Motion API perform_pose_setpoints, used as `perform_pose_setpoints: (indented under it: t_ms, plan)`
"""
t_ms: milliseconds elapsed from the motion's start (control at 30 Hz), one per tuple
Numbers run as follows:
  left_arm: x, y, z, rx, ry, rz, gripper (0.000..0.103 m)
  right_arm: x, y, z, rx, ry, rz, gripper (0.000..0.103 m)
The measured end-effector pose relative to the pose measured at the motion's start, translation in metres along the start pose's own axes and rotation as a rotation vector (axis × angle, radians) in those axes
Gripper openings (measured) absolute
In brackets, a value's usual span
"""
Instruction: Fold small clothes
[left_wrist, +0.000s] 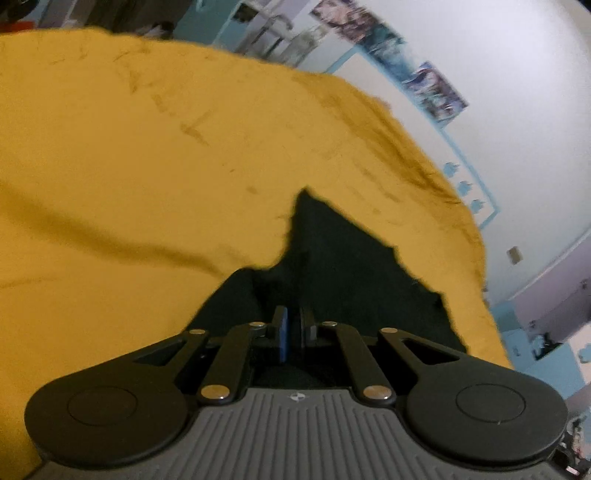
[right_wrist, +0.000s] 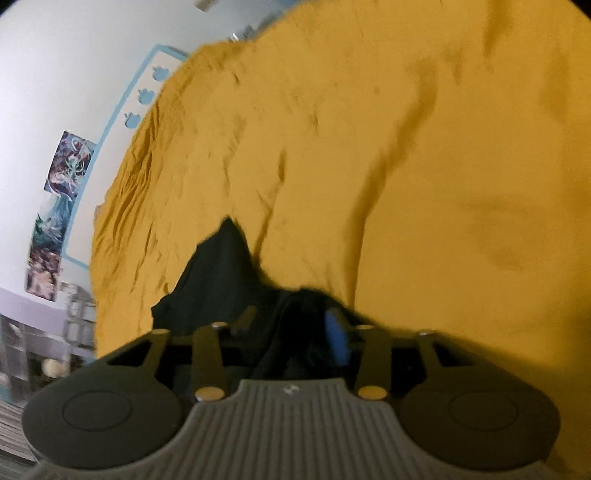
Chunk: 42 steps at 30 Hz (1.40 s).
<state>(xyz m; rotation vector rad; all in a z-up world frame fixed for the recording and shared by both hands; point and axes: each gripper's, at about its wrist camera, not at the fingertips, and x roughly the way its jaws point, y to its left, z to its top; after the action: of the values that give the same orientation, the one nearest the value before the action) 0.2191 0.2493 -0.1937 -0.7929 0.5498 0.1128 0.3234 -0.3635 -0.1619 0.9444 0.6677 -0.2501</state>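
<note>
A small black garment (left_wrist: 332, 254) lies on the yellow bedspread (left_wrist: 147, 155). My left gripper (left_wrist: 293, 328) has its jaws nearly together and pinches the black fabric, which spreads out beyond the fingertips. In the right wrist view the same black garment (right_wrist: 214, 273) bunches over my right gripper (right_wrist: 291, 325). The right jaws stand apart with black cloth draped between them; a blue pad (right_wrist: 338, 339) shows on the right finger. Whether the right jaws clamp the cloth is hidden by the folds.
The yellow bedspread (right_wrist: 406, 166) is wrinkled and fills most of both views. A white wall with posters (left_wrist: 436, 88) and blue trim (right_wrist: 110, 122) stands beyond the bed's far edge. Shelving (right_wrist: 74, 317) sits at the left in the right wrist view.
</note>
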Motion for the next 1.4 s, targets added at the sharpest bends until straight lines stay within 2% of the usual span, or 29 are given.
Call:
perform_pose_setpoints:
  t_ms: [100, 233, 300, 400, 433, 467, 533, 567, 600, 667, 700, 733, 800, 867, 933, 967, 1033, 1167, 1233, 1300, 1400]
  plan:
    - [0.009, -0.019, 0.008, 0.041, 0.019, -0.084, 0.013, -0.004, 0.027, -0.005, -0.149, -0.041, 0.057, 0.042]
    - [0.042, -0.040, 0.005, 0.103, 0.089, -0.134, 0.024, 0.015, 0.049, -0.022, -0.226, 0.077, 0.188, 0.041]
    - [0.062, -0.043, 0.002, 0.121, 0.144, -0.124, 0.024, 0.029, 0.054, -0.033, -0.268, 0.130, 0.177, 0.041]
    - [0.085, -0.038, -0.004, 0.147, 0.211, -0.037, 0.025, 0.041, 0.049, -0.041, -0.298, 0.147, 0.083, 0.040]
    - [0.091, -0.033, -0.005, 0.149, 0.225, -0.024, 0.024, 0.043, 0.044, -0.041, -0.302, 0.146, 0.057, 0.037]
    - [0.094, -0.026, -0.005, 0.141, 0.226, -0.038, 0.022, 0.044, 0.038, -0.041, -0.307, 0.147, 0.035, 0.035]
    - [0.095, -0.015, -0.003, 0.085, 0.236, -0.062, 0.018, 0.043, 0.028, -0.038, -0.289, 0.153, 0.033, 0.024]
    - [0.093, -0.014, -0.002, 0.065, 0.237, -0.069, 0.018, 0.039, 0.026, -0.036, -0.271, 0.156, 0.035, 0.024]
    - [0.088, -0.015, -0.001, 0.055, 0.236, -0.069, 0.019, 0.037, 0.025, -0.034, -0.266, 0.160, 0.034, 0.024]
    - [0.072, -0.023, 0.002, 0.085, 0.229, -0.066, 0.029, 0.021, 0.027, -0.030, -0.268, 0.165, 0.028, 0.036]
    - [0.062, -0.027, 0.004, 0.109, 0.224, -0.068, 0.031, 0.010, 0.028, -0.027, -0.277, 0.162, 0.035, 0.051]
    - [0.048, -0.031, 0.004, 0.142, 0.213, -0.077, 0.031, 0.000, 0.032, -0.025, -0.293, 0.156, 0.049, 0.061]
    - [0.015, -0.037, 0.002, 0.203, 0.191, -0.129, 0.034, -0.034, 0.033, -0.023, -0.352, 0.148, 0.107, 0.062]
    - [-0.019, -0.037, -0.002, 0.243, 0.171, -0.173, 0.045, -0.071, 0.029, -0.023, -0.427, 0.151, 0.188, 0.064]
    - [-0.057, -0.033, -0.009, 0.276, 0.155, -0.213, 0.051, -0.103, 0.023, -0.024, -0.520, 0.185, 0.284, 0.076]
    - [-0.074, -0.032, -0.014, 0.286, 0.149, -0.228, 0.052, -0.122, 0.017, -0.027, -0.580, 0.206, 0.332, 0.077]
    - [-0.107, -0.022, -0.023, 0.309, 0.150, -0.254, 0.056, -0.155, 0.003, -0.032, -0.684, 0.224, 0.366, 0.077]
    - [-0.154, 0.007, -0.042, 0.357, 0.115, -0.213, 0.057, -0.206, -0.038, -0.042, -0.822, 0.228, 0.353, 0.077]
    - [-0.169, 0.030, -0.052, 0.315, 0.100, -0.187, 0.057, -0.219, -0.064, -0.045, -0.823, 0.255, 0.342, 0.077]
    - [-0.175, 0.052, -0.061, 0.262, 0.120, -0.188, 0.057, -0.229, -0.091, -0.047, -0.796, 0.296, 0.348, 0.077]
    - [-0.179, 0.071, -0.080, 0.271, 0.163, -0.179, 0.057, -0.232, -0.124, -0.052, -0.757, 0.362, 0.375, 0.077]
